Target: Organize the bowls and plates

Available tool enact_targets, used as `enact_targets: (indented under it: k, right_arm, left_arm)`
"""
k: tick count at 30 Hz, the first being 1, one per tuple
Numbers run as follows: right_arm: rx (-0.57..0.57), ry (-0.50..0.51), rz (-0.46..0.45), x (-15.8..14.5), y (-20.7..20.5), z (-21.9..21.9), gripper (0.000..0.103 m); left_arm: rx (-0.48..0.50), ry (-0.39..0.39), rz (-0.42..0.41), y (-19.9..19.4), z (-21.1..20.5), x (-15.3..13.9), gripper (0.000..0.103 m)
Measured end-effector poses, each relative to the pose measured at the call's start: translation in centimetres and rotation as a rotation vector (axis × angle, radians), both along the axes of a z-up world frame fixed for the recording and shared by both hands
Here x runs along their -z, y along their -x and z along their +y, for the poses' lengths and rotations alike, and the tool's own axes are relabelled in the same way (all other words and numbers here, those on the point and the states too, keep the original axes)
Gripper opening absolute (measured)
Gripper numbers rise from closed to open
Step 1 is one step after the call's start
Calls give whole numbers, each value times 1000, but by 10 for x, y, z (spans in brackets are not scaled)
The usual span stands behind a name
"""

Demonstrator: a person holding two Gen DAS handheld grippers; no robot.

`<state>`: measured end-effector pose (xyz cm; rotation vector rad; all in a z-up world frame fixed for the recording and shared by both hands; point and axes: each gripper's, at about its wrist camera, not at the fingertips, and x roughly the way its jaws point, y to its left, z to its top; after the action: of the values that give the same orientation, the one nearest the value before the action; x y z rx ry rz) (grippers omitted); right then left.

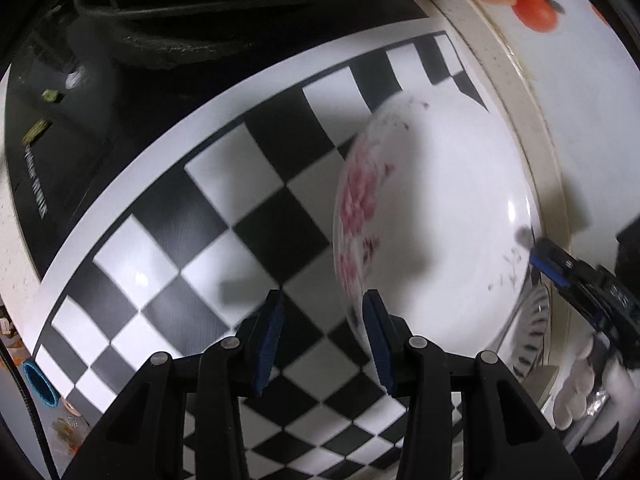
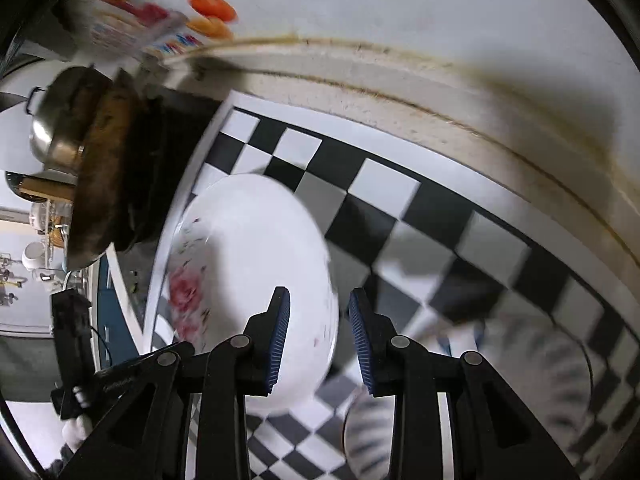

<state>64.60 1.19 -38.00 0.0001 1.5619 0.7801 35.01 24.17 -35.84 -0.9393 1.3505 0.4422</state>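
A white plate with pink roses (image 1: 440, 216) lies on the checkered mat (image 1: 208, 208). My left gripper (image 1: 323, 340) is open, its jaws astride the plate's near rim, not closed on it. In the right wrist view the same plate (image 2: 256, 264) has its rim between the open fingers of my right gripper (image 2: 318, 340). The right gripper also shows in the left wrist view (image 1: 538, 258) at the plate's far edge. A striped dish (image 2: 520, 380) lies low to the right, blurred.
A beige counter edge (image 2: 440, 92) and a fruit-print wall (image 1: 560, 20) run behind the mat. A dark pan (image 2: 116, 184) and a steel pot (image 2: 56, 128) stand at the mat's left end. The left gripper's body shows at lower left (image 2: 76, 344).
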Motion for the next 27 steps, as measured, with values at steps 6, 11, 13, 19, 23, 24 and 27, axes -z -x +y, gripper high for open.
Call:
enact_targets:
  k: [6,11,13,19,23,24,27]
  right_arm:
    - [-61,37,42,34,-13,28,31]
    - [-87,35,33,35,-14,32,17]
    - [-97,34,24,34,-12,32,17]
    - [-119,37,-5,28,0,26,16]
    - [-106,35,-17,23,7,20,15]
    - [-96,28,-20,19,8,15,15]
    - [-74,16,-31,10,12,5,15]
  left_arm:
    - [10,-16,-3,-17,9,8,37]
    - [49,-24,-13,-31,4,7,17]
    - [72,-65,-2,-32,-2,6,18]
    - [83,-75,-11,-28,-7,-1,18]
    - [102,-86,-29,-35,-20,-12,18]
    - [110,-90,-37,-34,-23,-17,18]
    - [134,-97,-54,-31,-30,-28,18]
